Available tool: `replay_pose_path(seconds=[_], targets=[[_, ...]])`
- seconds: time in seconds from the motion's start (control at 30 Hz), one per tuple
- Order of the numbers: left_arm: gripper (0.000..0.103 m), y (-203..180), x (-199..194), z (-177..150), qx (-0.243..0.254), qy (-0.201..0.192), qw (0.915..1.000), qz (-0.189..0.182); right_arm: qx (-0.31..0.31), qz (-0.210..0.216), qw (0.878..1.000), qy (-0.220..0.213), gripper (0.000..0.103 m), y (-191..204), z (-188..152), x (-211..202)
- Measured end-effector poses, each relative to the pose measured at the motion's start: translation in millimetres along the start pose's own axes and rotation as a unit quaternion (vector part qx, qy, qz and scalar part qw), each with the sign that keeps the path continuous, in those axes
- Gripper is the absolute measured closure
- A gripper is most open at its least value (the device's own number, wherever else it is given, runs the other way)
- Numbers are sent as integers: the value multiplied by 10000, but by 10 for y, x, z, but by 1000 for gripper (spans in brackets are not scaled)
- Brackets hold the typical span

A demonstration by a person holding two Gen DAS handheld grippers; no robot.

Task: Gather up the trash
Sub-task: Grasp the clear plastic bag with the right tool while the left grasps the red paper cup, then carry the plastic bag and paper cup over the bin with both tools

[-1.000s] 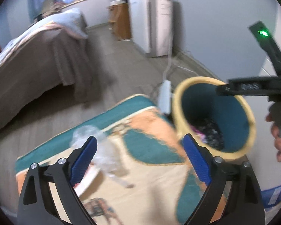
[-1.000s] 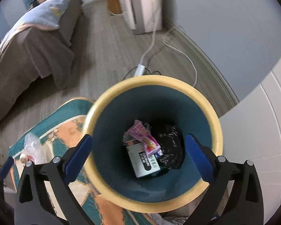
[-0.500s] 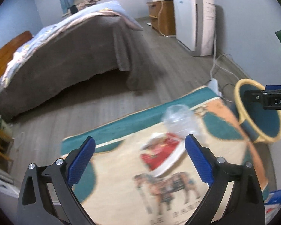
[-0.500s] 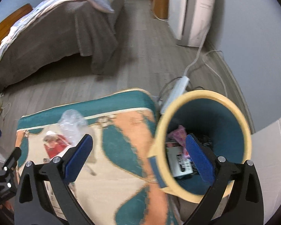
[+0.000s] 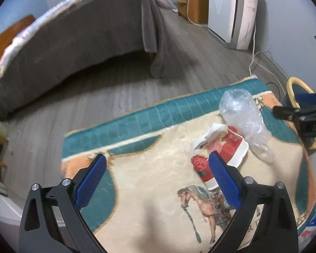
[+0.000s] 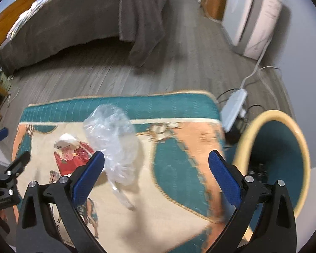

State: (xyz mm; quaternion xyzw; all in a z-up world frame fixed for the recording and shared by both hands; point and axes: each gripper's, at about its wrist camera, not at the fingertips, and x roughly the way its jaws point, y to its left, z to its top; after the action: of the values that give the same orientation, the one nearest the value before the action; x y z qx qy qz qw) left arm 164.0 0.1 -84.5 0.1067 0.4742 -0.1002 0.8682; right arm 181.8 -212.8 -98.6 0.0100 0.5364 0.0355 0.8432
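Left wrist view: left gripper [image 5: 157, 178] has its jaws wide and empty over the rug [image 5: 158, 189]. The clear plastic bag [image 5: 244, 122] lies on the rug's far side toward the bin [image 5: 292, 90], draped over a red and white wrapper [image 5: 221, 149]. That film is flimsy (a pinch could snag the wrapper too, or slip off).

Right wrist view: right gripper [image 6: 157, 178] is wide open too, bag [image 6: 113, 141] just left of centre on the rug, bin [image 6: 273, 158] off the rug's right edge. Grabbing blurry like this could miss.
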Motion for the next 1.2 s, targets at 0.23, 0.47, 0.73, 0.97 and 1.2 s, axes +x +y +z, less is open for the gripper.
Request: replay_pose_path(seconds=[0.23, 0.47, 0.73, 0.97, 1.2], targets=[[7, -29, 223, 74, 258, 46, 9994, -232, -275, 220, 9988, 336, 23, 195, 71, 320], [29, -277, 361, 152, 625, 40, 9951, -768, 433, 1148, 9904, 633, 76, 47, 110, 445], [69, -543, 483, 111, 1144, 281, 9885, -953, 402, 920, 9935, 532, 82, -12, 170, 366], [89, -487, 394, 124, 902, 329, 9888, -1143, 418, 804, 9950, 428, 83, -110, 137, 204], [93, -551, 178, 82, 976, 188, 9883, -1157, 364, 738, 9962, 284, 83, -135, 79, -2]])
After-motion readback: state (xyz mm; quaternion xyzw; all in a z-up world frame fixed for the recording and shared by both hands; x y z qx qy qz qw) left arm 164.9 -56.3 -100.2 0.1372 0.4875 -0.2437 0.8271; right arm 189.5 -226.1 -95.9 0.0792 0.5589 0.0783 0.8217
